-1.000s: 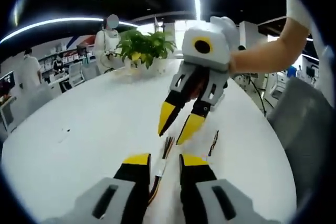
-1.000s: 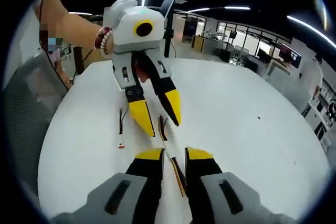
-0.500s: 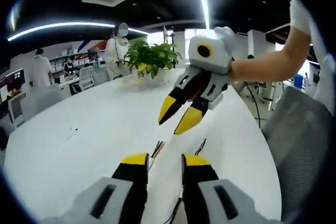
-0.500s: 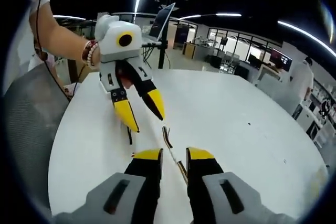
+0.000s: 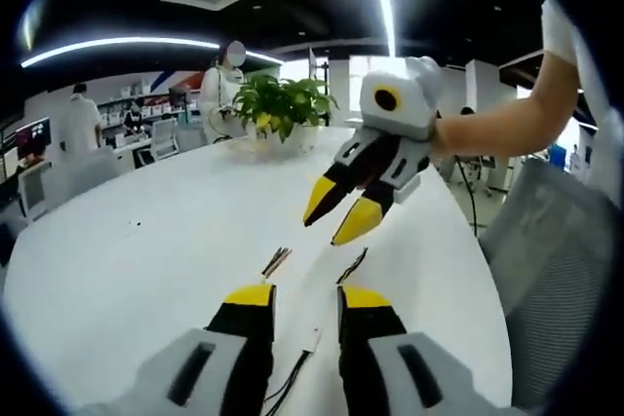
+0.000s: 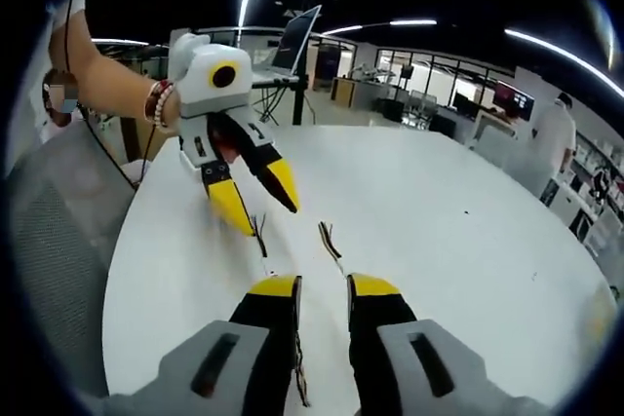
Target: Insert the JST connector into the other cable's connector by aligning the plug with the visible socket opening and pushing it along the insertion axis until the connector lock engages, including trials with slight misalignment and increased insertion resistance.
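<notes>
Cables (image 5: 276, 261) lay loose on the white bench (image 5: 146, 270), centre frame, ahead of both grippers. Left gripper (image 5: 304, 297) and right gripper (image 6: 324, 285) stood parted, holding nothing. Light, limp leads probably flex; grip is best taken at the stiff connector housing.

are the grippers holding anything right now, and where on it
Nothing is held: the left gripper and right gripper hang open above the table, with both cables lying loose on it.
</notes>
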Motion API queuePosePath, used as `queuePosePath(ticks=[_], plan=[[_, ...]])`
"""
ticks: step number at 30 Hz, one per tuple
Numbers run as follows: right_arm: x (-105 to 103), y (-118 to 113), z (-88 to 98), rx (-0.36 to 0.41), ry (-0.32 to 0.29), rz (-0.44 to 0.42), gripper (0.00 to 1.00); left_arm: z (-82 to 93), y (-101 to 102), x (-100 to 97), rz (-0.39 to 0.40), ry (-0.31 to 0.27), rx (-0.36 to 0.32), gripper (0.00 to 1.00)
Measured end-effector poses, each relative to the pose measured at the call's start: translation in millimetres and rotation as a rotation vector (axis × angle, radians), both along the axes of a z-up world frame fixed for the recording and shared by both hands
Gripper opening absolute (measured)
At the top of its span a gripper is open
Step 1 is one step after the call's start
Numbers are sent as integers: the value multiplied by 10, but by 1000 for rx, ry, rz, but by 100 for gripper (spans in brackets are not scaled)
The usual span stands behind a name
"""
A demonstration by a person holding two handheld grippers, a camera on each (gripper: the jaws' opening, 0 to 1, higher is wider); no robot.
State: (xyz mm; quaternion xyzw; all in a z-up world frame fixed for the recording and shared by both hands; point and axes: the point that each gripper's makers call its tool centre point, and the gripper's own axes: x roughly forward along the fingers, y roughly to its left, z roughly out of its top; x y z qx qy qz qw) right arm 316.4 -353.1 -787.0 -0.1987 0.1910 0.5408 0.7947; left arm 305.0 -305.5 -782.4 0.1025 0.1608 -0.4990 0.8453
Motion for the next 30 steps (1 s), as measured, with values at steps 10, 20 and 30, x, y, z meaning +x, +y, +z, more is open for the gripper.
queuePosePath(ticks=[10, 20, 30], plan=[[-61, -23, -264, -27, 50, 10, 17, -263, 6, -18, -2, 46, 24, 19], [-130, -90, -489, -51, 94, 17, 16, -487, -50, -88, -28, 81, 57, 18], [-203, -57, -594, -59, 100, 35, 15, -569, 5, -103, -17, 83, 76, 16]])
